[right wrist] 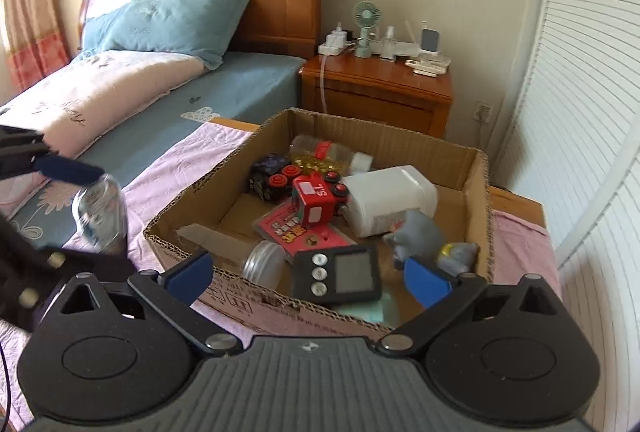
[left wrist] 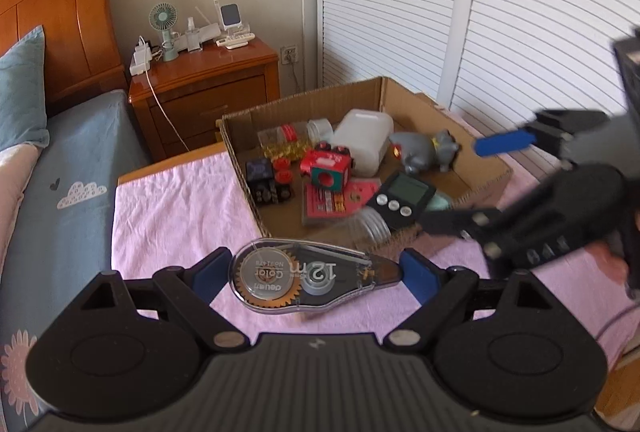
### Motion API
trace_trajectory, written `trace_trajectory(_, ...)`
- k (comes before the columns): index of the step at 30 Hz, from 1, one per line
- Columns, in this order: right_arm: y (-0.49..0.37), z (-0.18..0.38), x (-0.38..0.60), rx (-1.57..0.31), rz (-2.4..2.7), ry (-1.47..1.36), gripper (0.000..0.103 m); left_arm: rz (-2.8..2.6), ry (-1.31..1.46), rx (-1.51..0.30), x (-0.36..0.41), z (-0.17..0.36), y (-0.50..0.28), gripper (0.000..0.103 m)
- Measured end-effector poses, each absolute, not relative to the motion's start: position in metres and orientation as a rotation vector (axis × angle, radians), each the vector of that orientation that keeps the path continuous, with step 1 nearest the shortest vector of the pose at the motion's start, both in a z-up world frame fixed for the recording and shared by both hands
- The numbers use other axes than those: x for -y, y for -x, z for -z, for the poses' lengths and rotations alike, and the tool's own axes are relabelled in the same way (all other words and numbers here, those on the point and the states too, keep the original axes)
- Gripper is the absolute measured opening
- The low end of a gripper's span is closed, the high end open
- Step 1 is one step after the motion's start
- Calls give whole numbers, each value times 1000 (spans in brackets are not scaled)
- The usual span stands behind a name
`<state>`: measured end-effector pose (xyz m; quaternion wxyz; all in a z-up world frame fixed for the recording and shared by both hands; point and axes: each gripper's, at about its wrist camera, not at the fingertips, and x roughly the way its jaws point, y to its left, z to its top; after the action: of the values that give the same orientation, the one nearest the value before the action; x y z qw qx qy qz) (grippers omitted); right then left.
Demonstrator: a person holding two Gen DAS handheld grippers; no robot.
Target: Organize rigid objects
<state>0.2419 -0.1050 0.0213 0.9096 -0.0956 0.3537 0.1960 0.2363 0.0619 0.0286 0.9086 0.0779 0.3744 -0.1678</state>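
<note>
My left gripper (left wrist: 314,274) is shut on a clear correction tape dispenser (left wrist: 308,278) marked "12m", held above the pink cloth just in front of the cardboard box (left wrist: 240,168). The dispenser also shows blurred in the right wrist view (right wrist: 100,212) between the left gripper's fingers. My right gripper (right wrist: 308,276) is open and empty over the near edge of the box (right wrist: 478,192). In the box lie a black timer (right wrist: 336,274), a red toy truck (right wrist: 318,200), a white container (right wrist: 390,198), a grey toy animal (right wrist: 420,236) and a clear lid (right wrist: 264,264).
The box sits on a table covered with a pink cloth (left wrist: 172,200). A bed with blue sheet (right wrist: 224,92) lies left of it. A wooden nightstand (right wrist: 376,92) with a fan and small items stands behind. White louvred doors (left wrist: 500,12) are at the right.
</note>
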Motion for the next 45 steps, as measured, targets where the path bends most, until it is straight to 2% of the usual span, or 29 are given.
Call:
trace_trajectory(12, -212, -25, 130, -748, -287, 197, 103, 345, -157, -792, -31, -14, -305, 90)
trace_trajectory(16, -210, -26, 135, -765, -275, 186, 103, 298, -67, -767, -40, -16, -305, 97)
trace_trajectory(20, -211, -27, 137, -784, -243, 173, 103, 231, -39, -757, -48, -32, -286, 97)
trace_trajectory(27, -211, -29, 137, -868, -119, 149, 103, 120, -169, -753, -30, -57, -226, 99)
trace_trajectory(34, -190, -33, 148, -898, -53, 70, 103, 75, -154, -804, -13, -46, -183, 100)
trace_trajectory(45, -162, -36, 156, -900, -38, 16, 103, 42, -71, -821, -9, -45, -158, 100)
